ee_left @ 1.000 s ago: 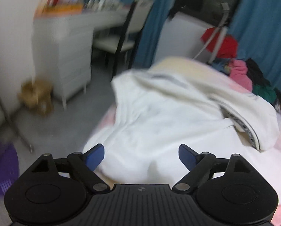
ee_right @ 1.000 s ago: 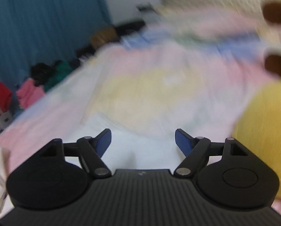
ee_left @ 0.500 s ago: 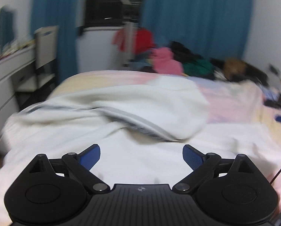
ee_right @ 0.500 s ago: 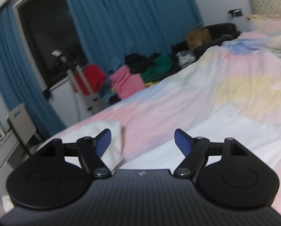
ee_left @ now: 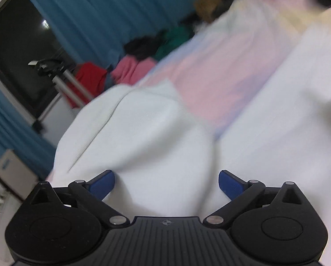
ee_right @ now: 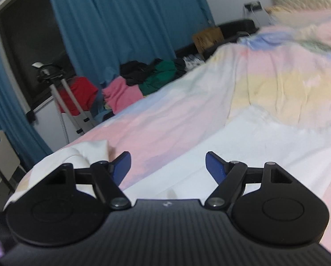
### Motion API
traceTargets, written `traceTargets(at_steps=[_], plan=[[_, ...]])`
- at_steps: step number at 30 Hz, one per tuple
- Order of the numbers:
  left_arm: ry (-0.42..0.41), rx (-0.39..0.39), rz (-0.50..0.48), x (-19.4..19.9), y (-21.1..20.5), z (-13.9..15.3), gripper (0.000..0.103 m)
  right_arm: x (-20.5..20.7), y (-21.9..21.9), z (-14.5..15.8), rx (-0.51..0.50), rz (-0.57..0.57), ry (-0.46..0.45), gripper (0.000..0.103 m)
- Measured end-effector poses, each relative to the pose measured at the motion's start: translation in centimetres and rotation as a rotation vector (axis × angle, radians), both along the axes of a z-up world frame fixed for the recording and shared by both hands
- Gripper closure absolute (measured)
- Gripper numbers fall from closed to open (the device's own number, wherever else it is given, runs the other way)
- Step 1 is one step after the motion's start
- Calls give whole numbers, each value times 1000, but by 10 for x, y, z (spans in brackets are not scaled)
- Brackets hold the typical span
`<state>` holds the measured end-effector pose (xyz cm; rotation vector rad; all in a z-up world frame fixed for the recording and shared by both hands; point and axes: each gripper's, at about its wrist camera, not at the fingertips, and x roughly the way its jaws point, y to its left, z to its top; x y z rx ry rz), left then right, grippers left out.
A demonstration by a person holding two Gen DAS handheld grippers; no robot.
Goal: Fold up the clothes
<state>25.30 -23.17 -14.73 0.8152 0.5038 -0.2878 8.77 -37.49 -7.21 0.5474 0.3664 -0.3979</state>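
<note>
Both claws grip nothing, left claw (ee_left: 166, 182) still widening above the bunched white garment (ee_left: 138, 133).

Left view: low over the bed (ee_left: 221, 71), tilted, close to white cloth (ee_left: 143, 133).
Right view: level, looks across the bed toward curtains (ee_right: 121, 22).
Shared: bed, curtains, clothes pile (ee_right: 143, 82).

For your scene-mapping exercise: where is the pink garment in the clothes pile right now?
In the right wrist view, the pink garment lies left of centre beyond the bed's far edge, between the red garment and the green garment, below the blue curtain.
</note>
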Motion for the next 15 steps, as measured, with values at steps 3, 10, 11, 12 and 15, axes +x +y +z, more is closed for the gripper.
traceTargets(at_steps=[3,10,11,12,15], plan=[[-8,-46,59,40,-2,8,44,-1,-1,-7,20,-15,2,27],[-47,-340,185,138,39,88,80,6,6,-18,0,-38,-11,26],[-67,-372,229,153,50,97,80,10,7,-21,2,-27,-5,26],[-87,-405,272,168,60,107,80,15,8,-24,4,-16,5,26],[-109,-450,439,214,94,112,78,27,12,-31,8,21,37,26]])
